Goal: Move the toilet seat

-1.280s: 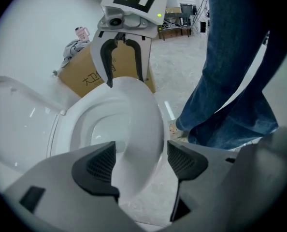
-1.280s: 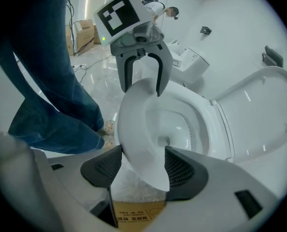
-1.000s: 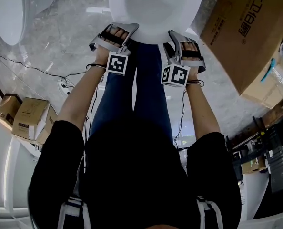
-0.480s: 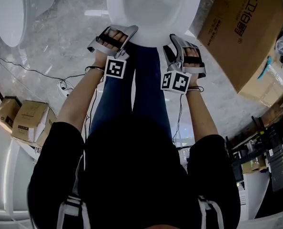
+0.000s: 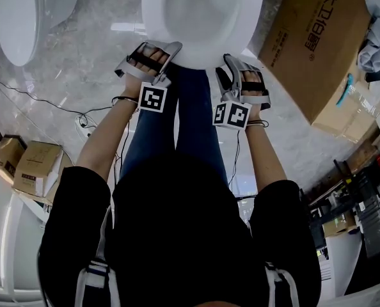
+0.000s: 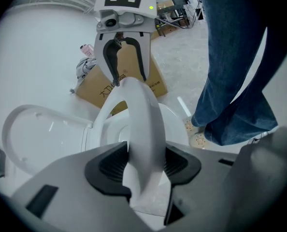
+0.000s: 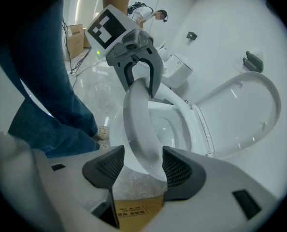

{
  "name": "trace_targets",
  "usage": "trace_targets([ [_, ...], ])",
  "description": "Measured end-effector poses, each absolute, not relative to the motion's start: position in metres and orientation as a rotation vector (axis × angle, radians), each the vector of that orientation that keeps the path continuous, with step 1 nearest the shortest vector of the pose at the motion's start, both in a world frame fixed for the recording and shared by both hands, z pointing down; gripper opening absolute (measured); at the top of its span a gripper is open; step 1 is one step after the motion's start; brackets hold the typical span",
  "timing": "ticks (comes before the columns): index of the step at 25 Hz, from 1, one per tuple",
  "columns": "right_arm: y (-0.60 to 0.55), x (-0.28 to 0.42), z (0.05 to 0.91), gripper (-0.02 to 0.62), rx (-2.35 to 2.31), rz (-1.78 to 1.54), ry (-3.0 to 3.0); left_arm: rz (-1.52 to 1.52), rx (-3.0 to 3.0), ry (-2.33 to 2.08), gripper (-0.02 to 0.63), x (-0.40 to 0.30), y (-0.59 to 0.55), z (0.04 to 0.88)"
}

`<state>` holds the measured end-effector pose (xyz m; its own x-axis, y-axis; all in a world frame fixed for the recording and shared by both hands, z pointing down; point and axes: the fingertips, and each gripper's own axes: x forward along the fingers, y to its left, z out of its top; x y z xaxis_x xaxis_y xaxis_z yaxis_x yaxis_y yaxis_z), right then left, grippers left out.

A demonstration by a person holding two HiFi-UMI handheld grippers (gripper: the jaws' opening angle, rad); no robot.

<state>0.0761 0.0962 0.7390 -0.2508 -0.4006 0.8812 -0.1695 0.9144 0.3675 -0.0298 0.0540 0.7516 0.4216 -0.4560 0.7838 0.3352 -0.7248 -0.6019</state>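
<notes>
The white toilet seat (image 5: 203, 51) belongs to the toilet at the top middle of the head view. My left gripper (image 5: 173, 48) holds its front rim on the left, and my right gripper (image 5: 229, 61) holds it on the right. In the left gripper view the seat ring (image 6: 138, 115) stands raised between my left gripper's (image 6: 143, 164) pads, whose jaws have just been closing onto it. In the right gripper view my right gripper's (image 7: 141, 167) jaws have also been closing, with the seat (image 7: 138, 124) between them, above the bowl (image 7: 175, 127). The lid (image 7: 259, 105) stands upright behind.
A large printed cardboard box (image 5: 318, 43) lies right of the toilet. A second toilet (image 5: 20, 18) stands at the top left. Cables (image 5: 49, 96) run over the marble floor and small boxes (image 5: 36, 165) sit at the left. The person's jeans-clad legs (image 5: 190, 120) stand before the bowl.
Both grippers have risen a little at the seat's front rim and sit higher in the head view. The seat's front edge has come up with them.
</notes>
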Motion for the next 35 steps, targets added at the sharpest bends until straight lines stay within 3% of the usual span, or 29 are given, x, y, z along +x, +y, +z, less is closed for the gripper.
trace_targets([
  [13,0.070,0.079,0.722,0.268,0.426,-0.369,-1.736,-1.392,-1.900,0.153,0.184,-0.028,0.030,0.708],
  [18,0.061,0.076,0.713,0.202,0.417,-0.453,-1.697,-1.478,-2.068,0.047,0.181,-0.028,0.052,0.708],
  [35,0.044,0.082,0.691,0.192,0.327,-0.453,-1.610,-1.557,-2.126,-0.007,0.179,-0.023,0.042,0.689],
])
